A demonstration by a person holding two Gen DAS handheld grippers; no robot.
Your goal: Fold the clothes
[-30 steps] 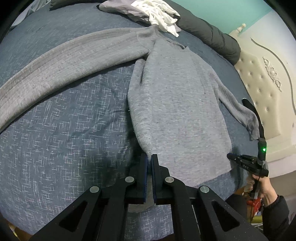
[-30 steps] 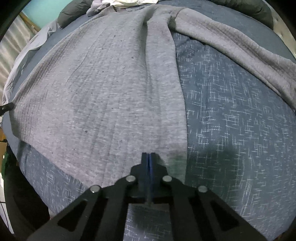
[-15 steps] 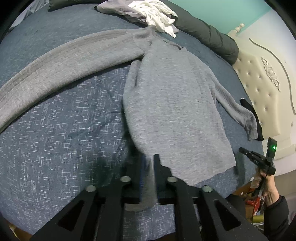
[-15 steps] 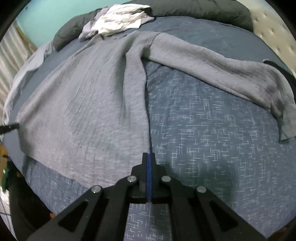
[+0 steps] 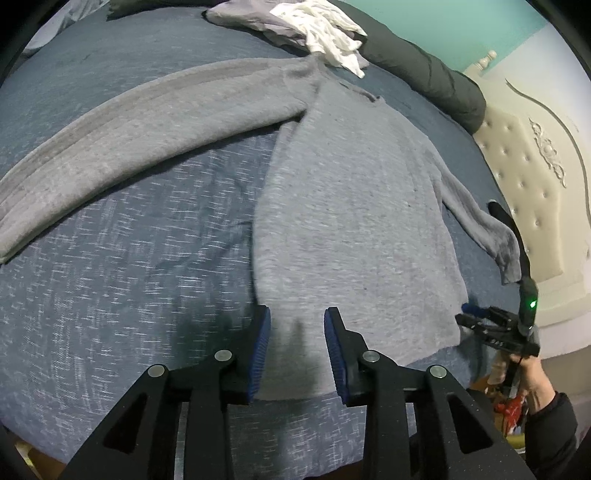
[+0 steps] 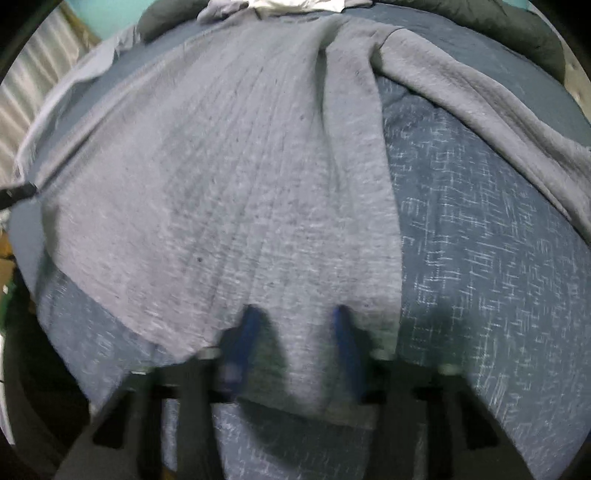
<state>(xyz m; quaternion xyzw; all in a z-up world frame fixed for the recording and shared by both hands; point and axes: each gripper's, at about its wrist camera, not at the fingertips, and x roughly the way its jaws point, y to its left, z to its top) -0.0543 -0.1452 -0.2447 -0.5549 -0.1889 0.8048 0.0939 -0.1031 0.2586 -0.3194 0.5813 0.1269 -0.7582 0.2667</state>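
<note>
While our left gripper (image 5: 297, 345) and right gripper (image 6: 295, 341) both stand with jaws apart over the hem, holding nothing, the grey knit long-sleeved sweater (image 5: 354, 221) lies spread flat across the centre of the dark blue flecked bedspread (image 5: 129, 295), sleeves out toward left and right frame edges. We see no fold in it, so the folding itself remains. Only the left view, upper centre, shows the crumpled white and grey garments (image 5: 317, 26) clearly, plus the cream tufted headboard (image 5: 532, 206) at right. The right view is blurred.
</note>
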